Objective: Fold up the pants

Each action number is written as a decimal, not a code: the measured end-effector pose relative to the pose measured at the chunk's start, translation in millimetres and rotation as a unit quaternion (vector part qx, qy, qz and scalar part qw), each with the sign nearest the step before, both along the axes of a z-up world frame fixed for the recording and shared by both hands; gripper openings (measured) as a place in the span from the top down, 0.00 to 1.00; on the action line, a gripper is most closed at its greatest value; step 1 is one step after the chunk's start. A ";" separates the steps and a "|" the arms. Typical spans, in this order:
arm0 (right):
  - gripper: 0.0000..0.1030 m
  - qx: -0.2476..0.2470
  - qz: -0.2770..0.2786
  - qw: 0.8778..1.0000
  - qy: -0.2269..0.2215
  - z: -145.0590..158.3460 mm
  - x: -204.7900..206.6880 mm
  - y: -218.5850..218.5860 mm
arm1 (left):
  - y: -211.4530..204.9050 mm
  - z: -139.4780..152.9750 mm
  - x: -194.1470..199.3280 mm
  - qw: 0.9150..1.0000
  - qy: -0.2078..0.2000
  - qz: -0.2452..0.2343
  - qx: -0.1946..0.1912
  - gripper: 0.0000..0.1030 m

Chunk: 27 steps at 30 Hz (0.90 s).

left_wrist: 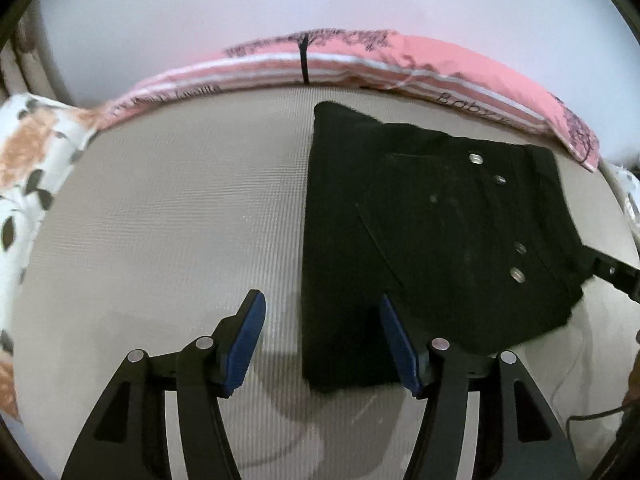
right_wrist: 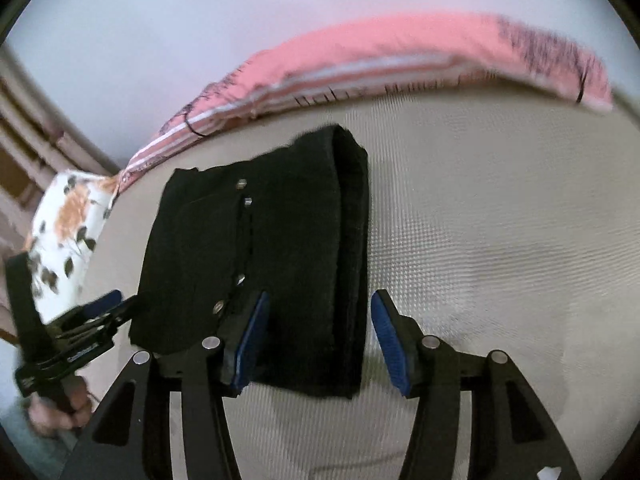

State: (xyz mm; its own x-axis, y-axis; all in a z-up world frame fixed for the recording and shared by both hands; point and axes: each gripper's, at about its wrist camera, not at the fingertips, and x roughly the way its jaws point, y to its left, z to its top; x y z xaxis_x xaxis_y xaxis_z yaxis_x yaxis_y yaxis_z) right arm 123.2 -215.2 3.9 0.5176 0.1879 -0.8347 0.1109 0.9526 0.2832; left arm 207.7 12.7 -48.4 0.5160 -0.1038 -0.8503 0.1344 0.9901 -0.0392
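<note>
Bed surface [left_wrist: 160, 220] lies bare beside the folded pants [left_wrist: 420, 232] — pink pillow [left_wrist: 400, 60] and floral cushion [left_wrist: 36, 152] bound the edges.

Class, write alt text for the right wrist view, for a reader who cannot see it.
Folded black pants lie on a beige mattress, with the right gripper open just above their near edge. The left gripper shows at the left; a pink blanket lines the far side.

Each camera rides its own hand-held gripper, looking steeply down along the fingers, close above the bed [left_wrist: 160, 220]. The left view has the pants [left_wrist: 420, 220] ahead-right; the right view, somewhat blurred, ahead-left. Both share pants, pink cloth [left_wrist: 440, 60] and wall beyond.
</note>
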 end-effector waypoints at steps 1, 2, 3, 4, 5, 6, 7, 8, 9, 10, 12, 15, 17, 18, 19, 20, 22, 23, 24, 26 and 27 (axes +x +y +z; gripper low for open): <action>0.45 -0.019 0.004 1.000 -0.007 7.1 -6.9 7.7 | -1.8 4.5 -8.5 1.000 -0.005 0.002 0.006 0.39; 0.41 -0.037 0.008 0.999 -0.012 13.4 -13.7 15.7 | -2.9 8.9 -16.1 1.000 -0.011 0.005 0.011 0.37; 0.41 -0.047 0.008 0.999 -0.016 17.0 -18.4 20.0 | -4.0 13.0 -23.0 1.000 -0.016 0.007 0.014 0.35; 0.41 -0.056 0.010 0.998 -0.022 21.6 -24.9 26.4 | -5.6 17.0 -29.7 1.000 -0.022 0.009 0.018 0.34; 0.39 -0.062 0.013 0.998 -0.027 25.1 -30.0 31.7 | -6.9 21.2 -37.3 0.999 -0.027 0.011 0.022 0.33; 0.37 -0.070 0.014 0.997 -0.030 27.9 -35.6 37.2 | -7.6 24.2 -42.8 0.999 -0.029 0.014 0.023 0.33; 0.37 -0.076 0.014 0.997 -0.031 29.5 -38.9 43.0 | -6.3 28.1 -51.2 0.999 -0.034 0.017 0.022 0.33; 0.36 -0.081 0.015 0.996 -0.036 32.0 -44.9 47.8 | -4.9 31.8 -59.3 0.999 -0.038 0.020 0.024 0.33; 0.33 -0.083 0.017 0.996 -0.038 33.5 -49.3 51.6 | -4.4 34.1 -65.0 0.998 -0.042 0.025 0.028 0.33; 0.32 -0.086 0.018 0.995 -0.038 34.2 -53.9 55.9 | -4.3 36.1 -70.8 0.998 -0.044 0.029 0.030 0.33; 0.32 -0.090 0.018 0.995 -0.040 34.9 -60.8 63.1 | -5.8 38.2 -80.0 0.998 -0.046 0.033 0.034 0.33; 0.32 -0.092 0.019 0.995 -0.041 36.2 -69.2 71.8 | -5.4 41.0 -92.4 0.998 -0.050 0.038 0.033 0.33; 0.31 -0.097 0.020 0.994 -0.045 37.7 -75.7 78.7 | -4.5 42.9 -99.4 0.997 -0.054 0.040 0.033 0.33; 0.30 -0.099 0.020 0.994 -0.046 38.2 -77.8 81.2 | -4.3 43.3 -101.9 0.997 -0.054 0.041 0.032 0.33; 0.30 -0.101 0.021 0.994 -0.047 38.8 -80.5 83.7 | -3.8 44.3 -105.2 0.997 -0.055 0.041 0.031 0.33; 0.30 -0.103 0.022 0.993 -0.048 39.1 -82.9 85.7 | -4.0 45.0 -107.2 0.997 -0.056 0.042 0.031 0.33; 0.29 -0.104 0.025 0.993 -0.048 39.2 -87.2 88.6 | -4.4 45.8 -112.0 0.997 -0.057 0.042 0.030 0.33; 0.29 -0.103 0.025 0.993 -0.047 39.0 -88.8 89.6 | -4.6 45.8 -113.4 0.997 -0.057 0.042 0.030 0.33; 0.29 -0.102 0.025 0.993 -0.047 38.7 -90.6 90.1 | -5.1 46.3 -115.1 0.997 -0.057 0.042 0.030 0.33; 0.29 -0.100 0.026 0.994 -0.045 38.4 -93.0 90.9 | -6.8 46.8 -118.1 0.997 -0.058 0.039 0.031 0.33; 0.29 -0.100 0.026 0.994 -0.044 38.2 -94.1 91.3 | -7.9 46.7 -119.3 0.997 -0.058 0.039 0.031 0.33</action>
